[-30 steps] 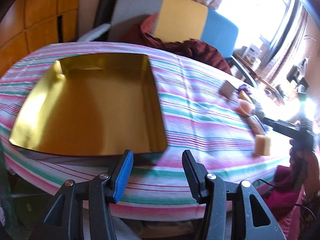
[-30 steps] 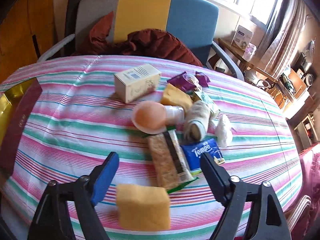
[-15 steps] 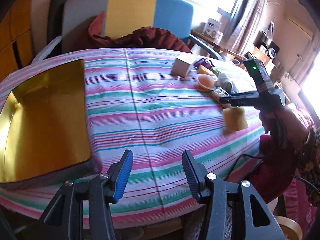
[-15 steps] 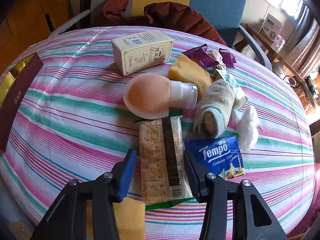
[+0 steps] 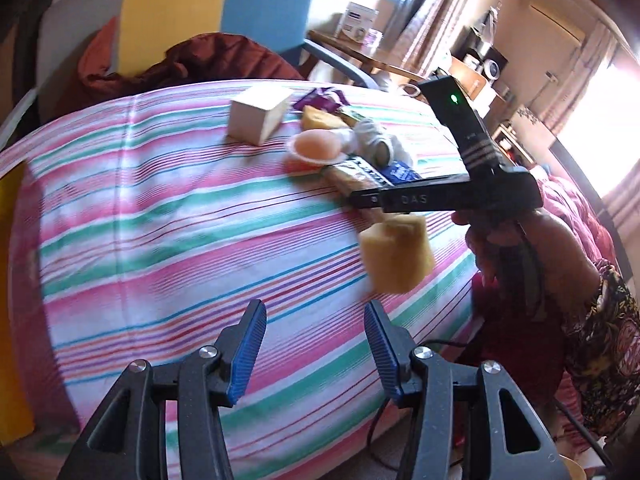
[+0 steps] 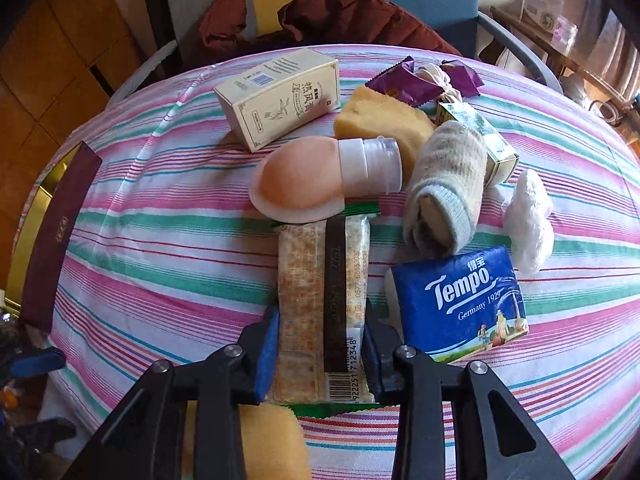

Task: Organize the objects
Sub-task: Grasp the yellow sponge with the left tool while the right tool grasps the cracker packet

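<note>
Right gripper point(image 6: 318, 344) angled down, jaws closing on a cracker pack point(image 6: 320, 300). Left gripper point(image 5: 316, 344) half open, empty.

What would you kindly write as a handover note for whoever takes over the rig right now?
Right hand-held gripper: jaws closing around the cracker packet, which lies on the striped tablecloth.
Left hand-held gripper: open, empty, above the cloth.
Yellow sponge, tissue pack, sock, carton and the rest lie loose.
Gold tray sits at the table's left edge.
Nothing visibly sorted; everything remains.
</note>
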`<act>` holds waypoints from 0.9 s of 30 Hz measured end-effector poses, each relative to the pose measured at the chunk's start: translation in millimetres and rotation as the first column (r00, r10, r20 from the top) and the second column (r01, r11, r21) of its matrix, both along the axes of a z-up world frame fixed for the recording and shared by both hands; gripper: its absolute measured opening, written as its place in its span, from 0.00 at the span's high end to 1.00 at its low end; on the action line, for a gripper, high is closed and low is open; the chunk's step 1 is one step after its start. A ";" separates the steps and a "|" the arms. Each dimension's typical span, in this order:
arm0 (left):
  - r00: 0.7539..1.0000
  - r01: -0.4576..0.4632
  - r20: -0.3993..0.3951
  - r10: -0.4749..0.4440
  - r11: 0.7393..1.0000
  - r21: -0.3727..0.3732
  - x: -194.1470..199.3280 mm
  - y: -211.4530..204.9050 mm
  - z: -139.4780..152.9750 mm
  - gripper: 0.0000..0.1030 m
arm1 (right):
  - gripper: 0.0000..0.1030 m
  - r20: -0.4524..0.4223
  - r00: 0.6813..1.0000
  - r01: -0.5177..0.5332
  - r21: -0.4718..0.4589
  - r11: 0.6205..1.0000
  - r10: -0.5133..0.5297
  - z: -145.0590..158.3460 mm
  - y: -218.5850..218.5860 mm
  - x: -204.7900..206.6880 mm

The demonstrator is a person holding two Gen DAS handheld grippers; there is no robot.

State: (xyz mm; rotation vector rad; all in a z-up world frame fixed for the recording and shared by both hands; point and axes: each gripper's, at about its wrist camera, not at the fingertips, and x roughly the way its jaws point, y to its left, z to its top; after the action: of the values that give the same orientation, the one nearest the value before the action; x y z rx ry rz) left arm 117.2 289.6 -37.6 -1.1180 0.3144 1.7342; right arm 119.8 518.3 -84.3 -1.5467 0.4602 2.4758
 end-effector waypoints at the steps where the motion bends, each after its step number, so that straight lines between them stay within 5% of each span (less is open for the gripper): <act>1: 1.000 0.029 -0.009 -0.029 1.000 0.002 4.3 10.7 -1.0 0.50 | 0.65 -0.010 1.000 0.007 -0.016 1.000 -0.007 1.6 1.1 1.4; 6: 0.989 0.130 0.070 -0.132 0.991 0.025 10.9 47.3 -10.2 0.46 | 0.65 -0.061 0.997 0.039 -0.079 0.996 -0.044 9.3 9.3 7.3; 9: 0.984 0.136 0.115 -0.138 0.990 0.027 8.4 63.8 -21.2 0.38 | 0.65 -0.078 0.995 0.050 -0.101 0.994 -0.058 11.9 12.8 9.0; 18: 0.961 0.142 0.230 -0.155 0.987 0.073 7.7 86.3 -47.1 0.38 | 0.65 -0.072 0.995 0.057 -0.107 0.993 -0.065 9.1 17.2 7.5; 27: 0.962 0.075 0.247 -0.113 0.984 0.159 3.0 55.8 -52.1 0.53 | 0.66 -0.055 0.998 0.037 -0.083 0.996 -0.042 6.6 13.8 5.2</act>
State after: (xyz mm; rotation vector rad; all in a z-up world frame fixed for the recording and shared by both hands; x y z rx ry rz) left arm 120.2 345.5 -89.7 -1.1823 0.0760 1.4838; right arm 125.1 532.1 -77.7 -1.4850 0.6024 2.5052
